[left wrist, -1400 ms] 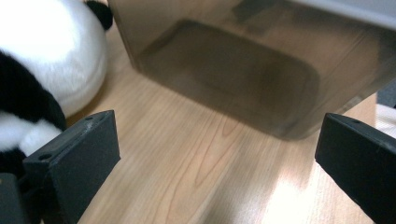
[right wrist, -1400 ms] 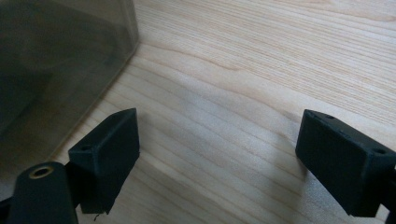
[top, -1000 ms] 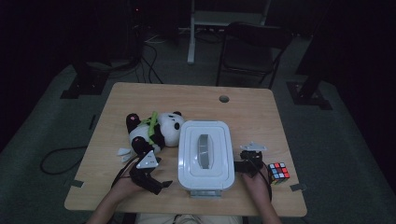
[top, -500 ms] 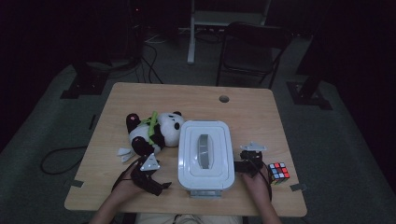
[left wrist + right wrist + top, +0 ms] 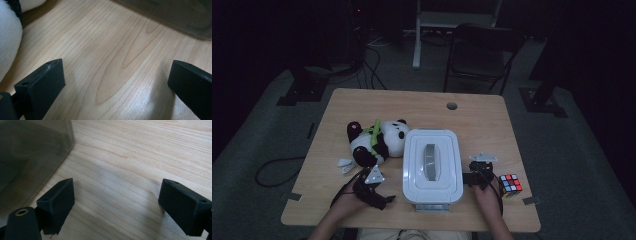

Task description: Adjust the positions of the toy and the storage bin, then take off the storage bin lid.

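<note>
Dim room, wooden worktop (image 5: 422, 107) lit from above. White lidded storage box (image 5: 432, 165) sits near the front edge, centre, lid on, grey handle recessed in the top.

Left hand-held gripper (image 5: 373, 189) rests low at the box's left side, near it but apart. Jaws spread wide, only bare wood between them in the left gripper view (image 5: 116, 85). Box's translucent wall (image 5: 175, 15) lies ahead at upper right of that view; white plush of the panda toy (image 5: 8, 37) at its left edge.

Right hand-held gripper (image 5: 477, 175) sits at the box's right side, close to the wall. Jaws also wide, nothing held (image 5: 116, 206); box corner (image 5: 32, 157) just beside the left jaw.

Panda toy (image 5: 377, 142) lies on its side, touching or nearly touching the box's left rear corner. 1 colour cube (image 5: 510, 185) lies on the worktop just right of the right hand.
</note>
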Demonstrator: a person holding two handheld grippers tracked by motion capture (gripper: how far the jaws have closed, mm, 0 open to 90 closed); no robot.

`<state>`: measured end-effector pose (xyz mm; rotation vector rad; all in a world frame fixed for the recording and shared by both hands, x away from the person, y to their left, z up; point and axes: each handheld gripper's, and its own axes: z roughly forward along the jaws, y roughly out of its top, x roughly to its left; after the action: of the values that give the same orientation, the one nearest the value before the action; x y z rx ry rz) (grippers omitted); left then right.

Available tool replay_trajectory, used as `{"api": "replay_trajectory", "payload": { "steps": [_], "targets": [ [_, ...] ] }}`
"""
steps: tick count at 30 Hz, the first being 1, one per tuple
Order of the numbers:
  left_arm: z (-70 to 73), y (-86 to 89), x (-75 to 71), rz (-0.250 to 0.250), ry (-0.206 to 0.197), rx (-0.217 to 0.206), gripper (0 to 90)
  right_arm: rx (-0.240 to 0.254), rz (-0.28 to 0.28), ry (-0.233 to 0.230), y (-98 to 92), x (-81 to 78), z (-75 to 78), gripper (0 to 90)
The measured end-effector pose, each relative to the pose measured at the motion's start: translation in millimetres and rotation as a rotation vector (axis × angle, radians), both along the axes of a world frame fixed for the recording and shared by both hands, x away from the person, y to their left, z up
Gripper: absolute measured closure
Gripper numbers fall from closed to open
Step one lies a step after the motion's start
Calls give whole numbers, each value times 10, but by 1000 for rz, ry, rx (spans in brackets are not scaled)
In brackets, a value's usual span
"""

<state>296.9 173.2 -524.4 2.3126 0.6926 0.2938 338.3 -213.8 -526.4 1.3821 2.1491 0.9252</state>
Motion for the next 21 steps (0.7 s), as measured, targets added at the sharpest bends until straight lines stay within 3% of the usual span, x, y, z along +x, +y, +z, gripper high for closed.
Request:
{"api": "replay_trajectory", "payload": {
  "steps": [15,18,21],
  "targets": [
    [0,-1,-3,5,1,-1,15,0,13,-7,-58,7,11,146],
    [0,-2,-3,5,1,-1,15,-37,0,-32,-83,10,85,145],
    [0,-2,-4,5,1,-1,15,-4,-14,-42,-96,-14,215,146]
  ]
}}
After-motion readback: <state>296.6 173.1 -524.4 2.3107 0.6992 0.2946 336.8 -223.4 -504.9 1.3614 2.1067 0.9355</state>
